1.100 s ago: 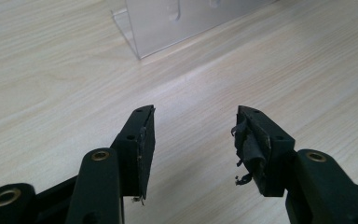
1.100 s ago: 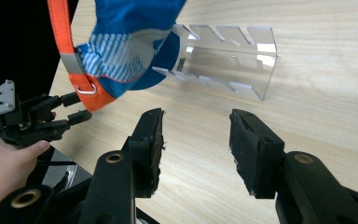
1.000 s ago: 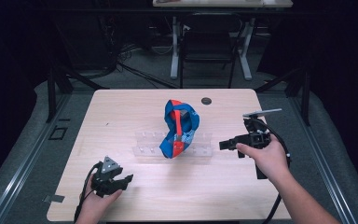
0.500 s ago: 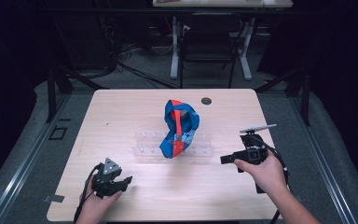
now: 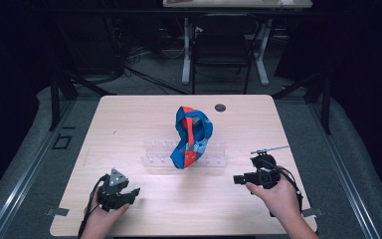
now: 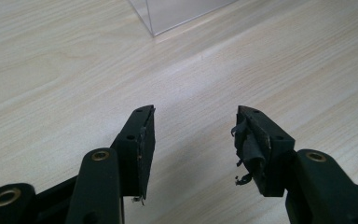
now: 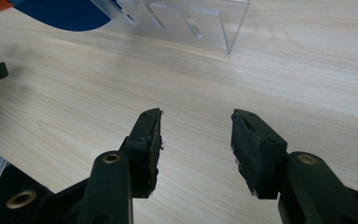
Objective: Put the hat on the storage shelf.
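both tools, left tool (image 5: 129, 193) and right tool (image 5: 237, 179), are resting open and empty on the table (image 5: 129, 124); the right one's jaws have just been widening. a blue-red cloth (image 5: 191, 137) is draping the clear rack (image 5: 219, 160), hiding its middle.

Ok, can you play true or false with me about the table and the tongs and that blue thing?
1. The blue and red cloth sits on the clear rack. True.
2. The right tongs are pinching the cloth. False: nothing is between their jaws, which have just been opening.
3. The left tongs are open. True.
4. The cloth is green. False: it is blue with red.
5. A small dark disc lies on the table beyond the cloth. True.
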{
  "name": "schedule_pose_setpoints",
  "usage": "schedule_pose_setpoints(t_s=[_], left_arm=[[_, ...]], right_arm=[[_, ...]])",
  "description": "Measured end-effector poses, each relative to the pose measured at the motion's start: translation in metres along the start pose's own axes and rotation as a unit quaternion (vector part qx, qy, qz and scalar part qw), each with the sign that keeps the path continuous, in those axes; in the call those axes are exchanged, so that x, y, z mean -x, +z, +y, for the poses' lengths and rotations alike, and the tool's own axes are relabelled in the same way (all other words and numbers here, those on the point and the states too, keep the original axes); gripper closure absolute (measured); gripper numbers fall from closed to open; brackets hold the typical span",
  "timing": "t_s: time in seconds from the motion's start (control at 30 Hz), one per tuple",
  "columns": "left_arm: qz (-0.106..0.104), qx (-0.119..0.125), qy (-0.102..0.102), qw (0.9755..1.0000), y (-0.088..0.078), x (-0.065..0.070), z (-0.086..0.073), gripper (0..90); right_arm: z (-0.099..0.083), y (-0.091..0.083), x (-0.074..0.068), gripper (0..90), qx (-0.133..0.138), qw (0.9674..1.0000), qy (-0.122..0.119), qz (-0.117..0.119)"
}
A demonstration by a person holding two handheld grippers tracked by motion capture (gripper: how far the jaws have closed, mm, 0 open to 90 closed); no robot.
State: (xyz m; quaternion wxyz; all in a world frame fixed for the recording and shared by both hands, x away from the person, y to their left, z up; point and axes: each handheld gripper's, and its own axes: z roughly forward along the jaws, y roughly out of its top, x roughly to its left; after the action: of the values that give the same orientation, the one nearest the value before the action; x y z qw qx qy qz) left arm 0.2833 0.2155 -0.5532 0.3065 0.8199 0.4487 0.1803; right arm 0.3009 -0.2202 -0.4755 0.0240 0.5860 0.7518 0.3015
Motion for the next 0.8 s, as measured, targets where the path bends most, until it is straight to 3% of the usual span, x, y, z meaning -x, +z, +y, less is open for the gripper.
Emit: schedule_pose_setpoints(t_s=[0.17,0.3,0.6,0.8], left_arm=[[0.001,0.002,-0.001,1.0000,0.001,0.000,-0.001,48.5],[0.000,0.001,-0.001,1.0000,0.000,0.000,-0.001,48.5],[0.000,0.002,-0.001,1.0000,0.002,0.001,-0.001,48.5],[0.002,0.006,0.001,1.0000,0.003,0.001,-0.001,48.5]], right_arm=[[-0.014,0.009,0.003,51.2,0.020,0.9996,-0.007,-0.020],[-0.025,0.021,0.009,50.6,0.017,0.9996,-0.001,-0.021],[-0.048,0.036,0.005,51.0,0.042,0.9973,-0.041,-0.043],[-0.058,0.041,0.006,49.0,0.070,0.9953,-0.047,-0.047]])
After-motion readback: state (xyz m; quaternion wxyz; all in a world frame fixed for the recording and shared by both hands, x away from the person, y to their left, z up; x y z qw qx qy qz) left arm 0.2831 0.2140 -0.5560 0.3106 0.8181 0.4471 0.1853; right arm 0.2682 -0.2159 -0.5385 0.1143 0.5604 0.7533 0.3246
